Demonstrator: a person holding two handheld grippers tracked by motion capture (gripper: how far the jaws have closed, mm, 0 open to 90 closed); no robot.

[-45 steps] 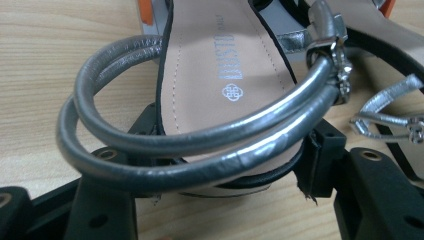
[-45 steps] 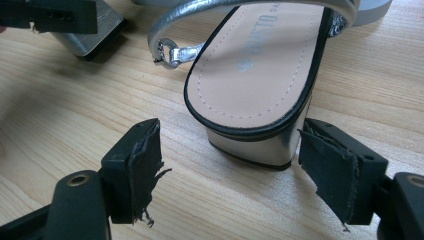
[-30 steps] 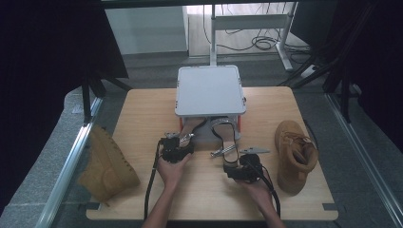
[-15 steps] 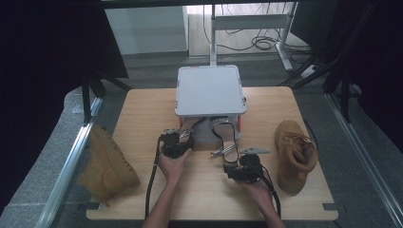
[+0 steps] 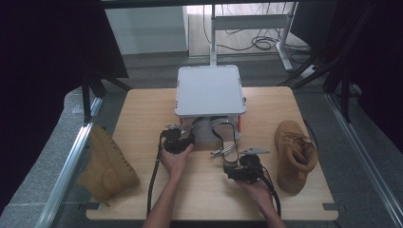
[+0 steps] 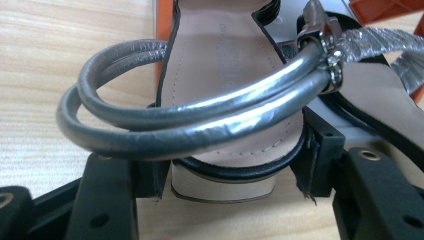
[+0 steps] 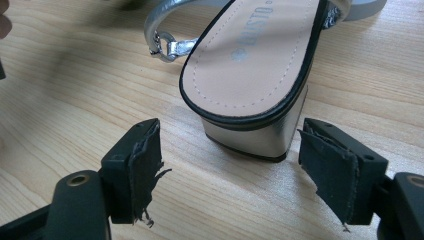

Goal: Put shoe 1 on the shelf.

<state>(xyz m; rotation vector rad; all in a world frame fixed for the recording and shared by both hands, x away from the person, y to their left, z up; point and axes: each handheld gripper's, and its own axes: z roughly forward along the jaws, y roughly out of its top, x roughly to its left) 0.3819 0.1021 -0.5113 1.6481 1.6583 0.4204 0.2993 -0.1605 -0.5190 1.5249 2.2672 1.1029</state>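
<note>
Basically mid-step, probably pulling sandals out of the box (image 5: 210,90) at frame centre, lid shut, contents hidden. Left gripper (image 6: 225,175) view: clamped on a sandal heel (image 6: 225,172). Right gripper (image 7: 227,175) view: spread wide around the second sandal's heel (image 7: 247,135), not touching; needs closing next.

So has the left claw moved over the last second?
Yes, slightly. The left claw has edged forward, toward the white box, and grips the left sandal's heel.
</note>
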